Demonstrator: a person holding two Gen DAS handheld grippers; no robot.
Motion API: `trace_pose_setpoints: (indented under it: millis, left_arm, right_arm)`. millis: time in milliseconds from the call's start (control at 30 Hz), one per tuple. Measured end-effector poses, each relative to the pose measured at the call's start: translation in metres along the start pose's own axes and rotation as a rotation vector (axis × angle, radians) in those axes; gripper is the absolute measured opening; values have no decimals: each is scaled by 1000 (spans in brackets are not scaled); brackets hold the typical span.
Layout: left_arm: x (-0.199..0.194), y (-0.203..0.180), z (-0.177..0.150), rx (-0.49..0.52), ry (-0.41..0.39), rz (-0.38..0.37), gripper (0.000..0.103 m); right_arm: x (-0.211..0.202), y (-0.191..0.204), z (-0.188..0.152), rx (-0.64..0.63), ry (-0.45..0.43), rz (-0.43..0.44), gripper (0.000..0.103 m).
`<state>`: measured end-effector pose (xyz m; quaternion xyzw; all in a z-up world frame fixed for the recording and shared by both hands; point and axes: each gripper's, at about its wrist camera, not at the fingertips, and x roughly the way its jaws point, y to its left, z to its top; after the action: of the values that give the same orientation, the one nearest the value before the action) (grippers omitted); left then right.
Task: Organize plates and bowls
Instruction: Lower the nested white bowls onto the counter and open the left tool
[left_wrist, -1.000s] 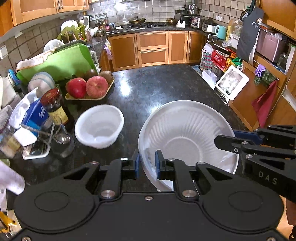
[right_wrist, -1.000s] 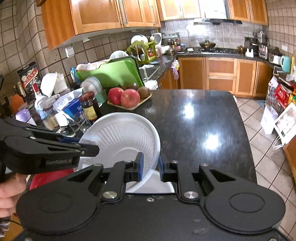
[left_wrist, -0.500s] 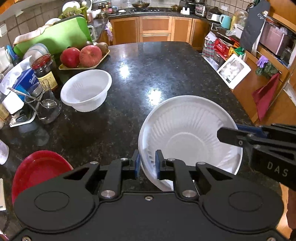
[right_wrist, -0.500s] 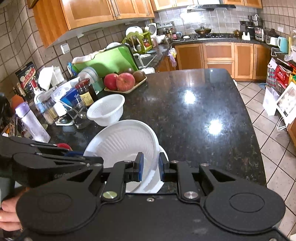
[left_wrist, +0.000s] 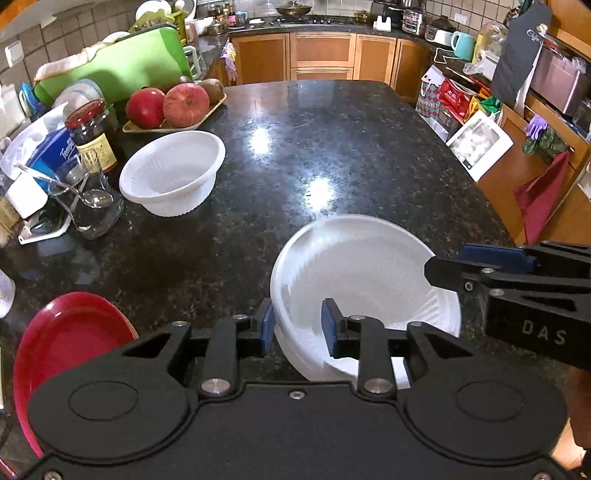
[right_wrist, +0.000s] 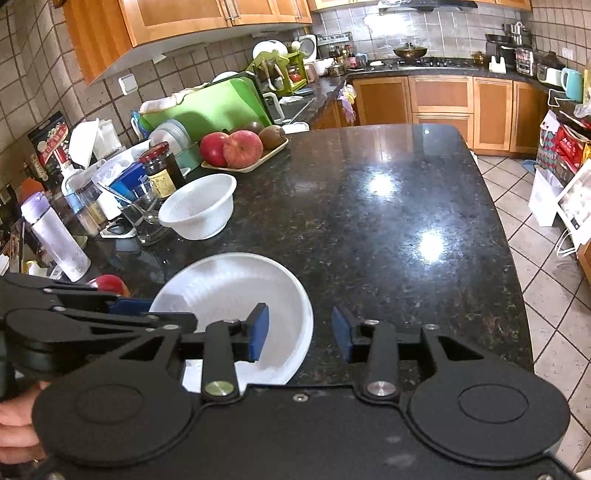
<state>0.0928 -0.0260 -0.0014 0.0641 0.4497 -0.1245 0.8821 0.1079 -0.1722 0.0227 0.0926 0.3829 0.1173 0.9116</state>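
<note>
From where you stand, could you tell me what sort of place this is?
A lived-in home kitchen, most likely: wooden cabinets, a gas hob with a pan against tiled walls, and a dark granite counter crowded with fruit and jars.

Large plate (left_wrist: 365, 273) on the counter (left_wrist: 314, 147) nearest the cameras; bowl (left_wrist: 173, 171) behind it to the left, fruit tray (left_wrist: 173, 123) behind the bowl; second plate (left_wrist: 70, 332) left of the large plate

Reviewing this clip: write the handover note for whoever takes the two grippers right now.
Left gripper: jaws have just been opening, pads off the white plate, whose near-left rim sits between them.
Right gripper: likewise just opening, plate rim between its pads, no grip.
Plate looks set down on the counter.
Left to sort: white bowl further back, red plate at near left.
</note>
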Motion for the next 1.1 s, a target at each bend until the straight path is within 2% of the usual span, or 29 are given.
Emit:
trace_pose_setpoints:
  millis: [367, 1100]
  left_arm:
    - [-4, 0, 1, -52, 0, -5, 39]
    - [-20, 3, 8, -186, -42, 121, 39]
  right_arm:
    - [4, -8, 6, -19, 4, 43, 41]
    - [14, -21, 13, -68, 6, 127, 41]
